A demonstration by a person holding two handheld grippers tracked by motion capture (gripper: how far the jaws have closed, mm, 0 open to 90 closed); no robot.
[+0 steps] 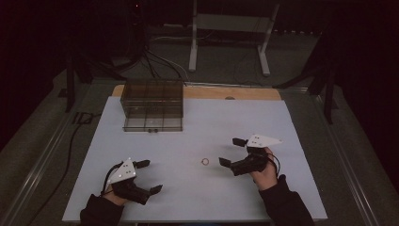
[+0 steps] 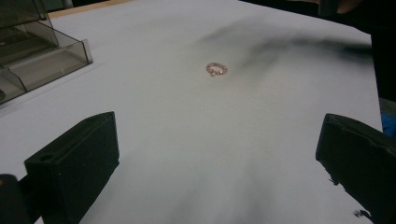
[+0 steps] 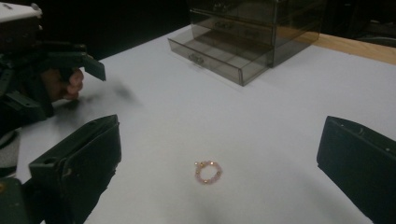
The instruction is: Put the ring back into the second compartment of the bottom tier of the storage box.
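Pink beaded ring: the small pink-and-gold beaded ring point(image 3: 208, 171) is lying flat on the white table sheet point(image 1: 263, 122), just ahead of the right gripper point(image 1: 234, 151) and between its two spread jaws, touching neither.

Right gripper: it is sitting released, jaws wide apart, tips pointing across toward the ring; nothing is being held.

Left gripper: the left gripper point(image 1: 149, 176) is resting low on the sheet with its jaws gaping too, empty, and the ring point(image 2: 216, 69) is lying well ahead of it, farther off than from the right one.

Drawer box: the smoky clear plastic drawer organiser point(image 1: 153, 106) is standing well beyond both grippers, up and to the left of the right one, with one bottom drawer point(image 3: 215, 58) pulled open toward the ring.

Handling: the ring is looking very light and small, likely strung beads on thin cord, so probably slightly floppy and apt to skid or flick away on the smooth sheet if it is nudged from one side.

Where to take hold: best judged as pinching across the band from both sides at once, jaw tips low to the sheet, closing gently on the beads rather than on the little gold piece.

Risk: jaws this wide are needing a slow, centred close.
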